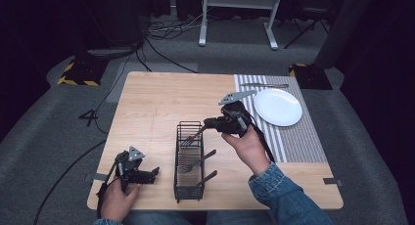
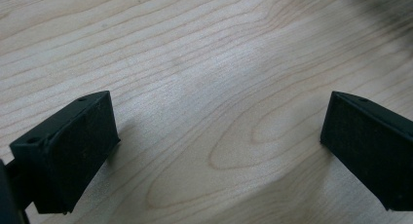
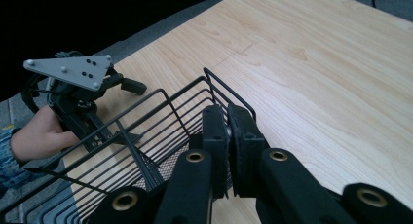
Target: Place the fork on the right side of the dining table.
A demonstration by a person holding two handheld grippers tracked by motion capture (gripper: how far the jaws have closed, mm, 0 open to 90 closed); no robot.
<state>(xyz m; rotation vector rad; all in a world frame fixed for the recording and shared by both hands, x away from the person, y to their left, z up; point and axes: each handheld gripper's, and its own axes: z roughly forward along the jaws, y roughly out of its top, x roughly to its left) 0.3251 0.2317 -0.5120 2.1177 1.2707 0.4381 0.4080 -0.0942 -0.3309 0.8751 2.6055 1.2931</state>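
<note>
- Left gripper (image 1: 147, 175) rests at the near left of the wooden table (image 1: 147, 102), jaws spread wide with nothing between them; best left parked clear of the wire cutlery basket (image 1: 189, 186).
- Two forks (image 1: 195, 162) lie in the basket's near and middle sections.
- Right gripper (image 1: 209, 122) has its jaws pinched tight on the handle of a third fork (image 1: 194, 136), tines down in the far section. Judgement: draw it out along its handle so the tines clear the wires.
- White plate (image 1: 277, 106) on the striped placemat (image 1: 298, 142) at the far right, a utensil beyond it, is the likely destination.
</note>
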